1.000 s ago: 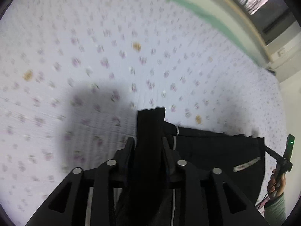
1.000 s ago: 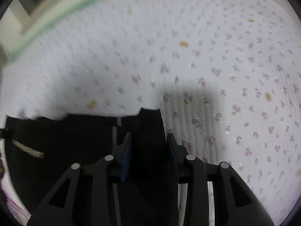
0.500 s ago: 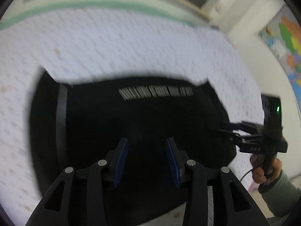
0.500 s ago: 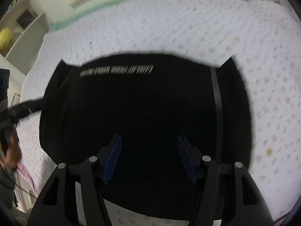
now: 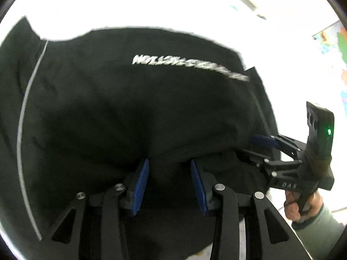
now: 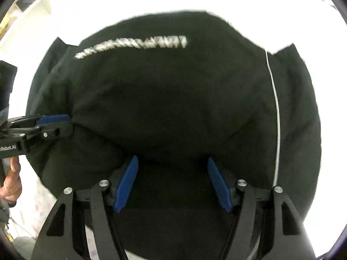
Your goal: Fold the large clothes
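Black garment [image 5: 151,112] spread wide and filling most of both views, white lettering [image 5: 188,67] across its upper part, thin white stripe [image 5: 23,117] down one side, overexposed bed [image 6: 325,21] around it. Left gripper [image 5: 169,184] just above the cloth, blue fingers [image 5: 141,186] parted, holding nothing. Right gripper [image 6: 174,183] likewise spread wider, empty, fabric between and beneath.

I see the bed surface [image 6: 321,34] only as a blown-out white margin around the folded black fabric garment [image 6: 173,108] lying on it. Its white lettering strip [image 6: 132,45] sits toward the far edge; thin pale piping [image 6: 276,112] runs near-to-far along its right side.
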A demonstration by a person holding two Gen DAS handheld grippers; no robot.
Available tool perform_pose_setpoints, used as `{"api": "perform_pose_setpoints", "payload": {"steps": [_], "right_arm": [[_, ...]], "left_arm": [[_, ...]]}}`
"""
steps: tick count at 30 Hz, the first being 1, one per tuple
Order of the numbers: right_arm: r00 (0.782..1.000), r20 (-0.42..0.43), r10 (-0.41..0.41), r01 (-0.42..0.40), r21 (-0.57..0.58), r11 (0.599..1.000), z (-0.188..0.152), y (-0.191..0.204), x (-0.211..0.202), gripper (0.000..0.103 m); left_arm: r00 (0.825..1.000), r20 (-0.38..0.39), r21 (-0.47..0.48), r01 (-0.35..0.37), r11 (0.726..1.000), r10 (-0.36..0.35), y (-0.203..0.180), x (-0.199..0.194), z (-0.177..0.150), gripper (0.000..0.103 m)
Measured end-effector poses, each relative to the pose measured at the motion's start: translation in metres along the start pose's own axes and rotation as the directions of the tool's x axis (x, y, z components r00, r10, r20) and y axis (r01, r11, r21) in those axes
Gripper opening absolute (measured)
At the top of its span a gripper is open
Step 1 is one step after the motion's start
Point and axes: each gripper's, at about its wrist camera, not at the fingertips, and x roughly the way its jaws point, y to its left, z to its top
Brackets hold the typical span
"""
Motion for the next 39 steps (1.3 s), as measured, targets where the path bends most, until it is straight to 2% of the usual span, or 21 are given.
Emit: {"api": "perform_pose_setpoints", "payload": {"steps": [2,3,4,6,7,9,10,13,15,18,20,22,24,26,27,30,33,35,37,39], "right_arm": [[0.998,0.061,-0.004,0.005,-0.018,1.0,0.015,-0.001,-0.02,0.07],[0.996,0.087,-0.007,0.009,-0.017,1.0,0.026,-0.001,-0.026,0.07],[0.994,0.105,-0.001,0.001,-0.006,1.0,0.039,-0.003,-0.029,0.07],[0.993,0.114,-0.003,0.0,0.023,1.0,0.061,-0.009,-0.018,0.07],[0.995,0.1,-0.016,0.012,0.037,0.999,0.066,-0.012,-0.007,0.07],[0.999,0.035,-0.017,0.015,0.069,0.998,0.073,-0.02,0.026,0.072],[1.0,0.016,-0.002,0.001,0.085,0.996,0.073,-0.023,0.041,0.073],[1.0,0.004,-0.024,0.023,0.086,0.996,0.072,-0.024,0.054,0.073],[1.0,0.0,-0.008,0.008,0.103,0.995,0.073,-0.025,0.048,0.073],[0.998,0.037,0.052,-0.056,0.113,0.992,0.067,-0.026,0.021,0.073],[0.989,0.088,0.119,-0.126,0.079,0.989,0.053,-0.02,-0.01,0.073],[0.984,0.113,0.137,-0.14,0.027,0.99,0.033,-0.009,-0.036,0.073],[0.989,0.096,0.108,-0.106,-0.026,0.994,0.005,0.003,-0.05,0.073],[0.994,0.068,0.088,-0.084,-0.056,0.995,-0.019,0.018,-0.051,0.073],[0.996,0.04,0.073,-0.071,-0.068,0.995,-0.034,0.024,-0.047,0.073],[0.999,-0.046,0.004,-0.006,-0.054,0.999,-0.055,0.024,-0.013,0.072],[0.998,-0.063,-0.022,0.019,-0.045,0.999,-0.055,0.036,0.008,0.072],[0.998,-0.057,-0.04,0.037,-0.043,0.998,-0.053,0.04,0.005,0.072],[0.998,-0.052,-0.022,0.021,-0.018,1.0,-0.054,0.037,-0.011,0.072],[0.999,-0.032,0.001,0.0,0.027,1.0,-0.05,0.024,-0.033,0.072]], "left_arm": [[0.998,0.06,0.03,0.013,0.999,-0.014,-0.008,-0.023,0.012,0.043],[0.996,0.088,0.042,0.013,0.999,-0.017,-0.01,-0.031,0.019,0.05],[0.993,0.117,0.047,0.008,0.999,-0.013,-0.012,-0.036,0.028,0.066],[0.985,0.173,0.03,-0.007,1.0,0.002,-0.008,-0.037,0.043,0.077],[0.985,0.171,0.018,-0.024,1.0,0.021,-0.003,-0.03,0.051,0.077],[0.992,0.075,-0.021,-0.097,0.995,0.099,0.015,0.005,0.062,0.076],[0.988,0.013,-0.027,-0.154,0.988,0.155,0.025,0.03,0.065,0.075],[0.975,0.013,0.034,-0.22,0.975,0.22,0.023,0.044,0.066,0.077],[0.979,0.013,0.022,-0.202,0.979,0.202,0.022,0.036,0.068,0.076],[0.989,0.041,0.008,-0.142,0.99,0.142,0.018,0.011,0.063,0.069],[0.994,0.076,0.04,-0.078,0.996,0.074,0.011,-0.018,0.05,0.069],[0.996,0.088,0.103,-0.025,0.994,0.016,0.008,-0.046,0.027,0.069],[0.998,0.044,0.161,0.047,0.986,-0.054,-0.003,-0.055,0.005,0.069],[0.994,-0.035,0.177,0.11,0.978,-0.105,-0.008,-0.048,-0.024,0.069],[0.994,-0.07,0.175,0.093,0.98,-0.082,-0.008,-0.039,-0.037,0.069],[0.989,-0.136,0.153,-0.037,0.987,0.058,-0.003,-0.001,-0.062,0.068],[0.986,-0.14,0.071,-0.08,0.994,0.09,0.01,0.027,-0.066,0.07],[0.988,-0.132,0.028,-0.078,0.997,0.081,0.011,0.022,-0.062,0.07],[0.996,-0.063,0.032,-0.067,0.997,0.068,0.01,-0.003,-0.061,0.07],[0.996,0.012,0.031,-0.089,0.996,0.089,0.015,-0.034,-0.064,0.07]]}}
